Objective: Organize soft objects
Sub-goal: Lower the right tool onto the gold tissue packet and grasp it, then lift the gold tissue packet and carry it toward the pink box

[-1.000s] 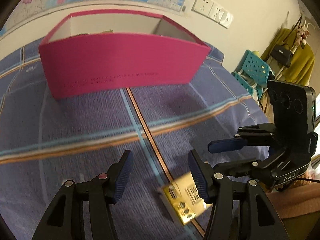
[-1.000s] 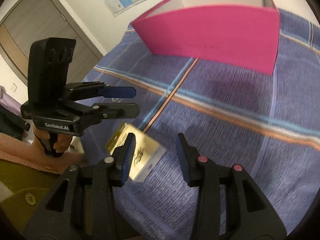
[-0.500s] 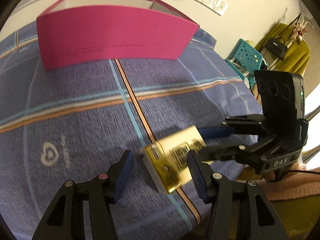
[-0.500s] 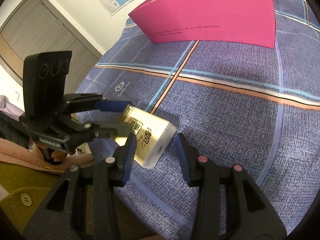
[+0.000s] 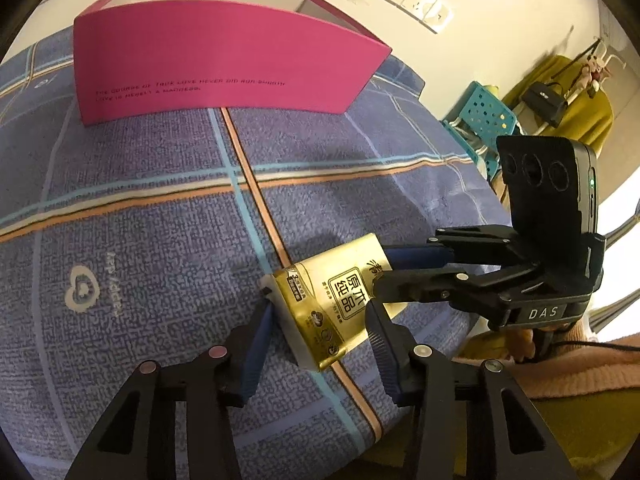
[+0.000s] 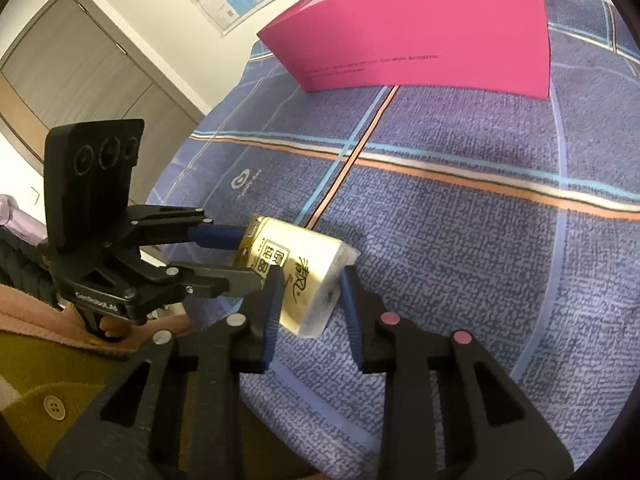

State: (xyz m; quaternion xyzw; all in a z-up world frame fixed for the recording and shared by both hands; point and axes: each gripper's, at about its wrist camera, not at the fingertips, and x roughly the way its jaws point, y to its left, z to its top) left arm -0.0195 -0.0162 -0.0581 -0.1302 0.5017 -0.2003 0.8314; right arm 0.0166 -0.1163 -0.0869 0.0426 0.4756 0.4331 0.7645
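A gold tissue pack [image 5: 336, 300] lies on the blue plaid cloth near its front edge, also in the right wrist view [image 6: 300, 276]. My left gripper [image 5: 316, 320] stands around one end of the pack, its blue pads on either side. My right gripper [image 6: 310, 292] stands around the other end, also seen from the side [image 5: 384, 268]. Both pairs of fingers lie close against the pack; a firm grip is unclear. An open pink box [image 5: 224, 64] stands at the far side of the cloth [image 6: 432, 36].
The blue plaid cloth [image 5: 140, 208] covers the surface, with its edge just beneath the grippers. A teal perforated basket [image 5: 484, 116] and a yellow coat hang off to the right. A grey door [image 6: 80, 80] stands at the left in the right wrist view.
Both grippers have moved down and in toward the tissue pack. The pack now lies between both pairs of fingers, and the pink box looks farther away.
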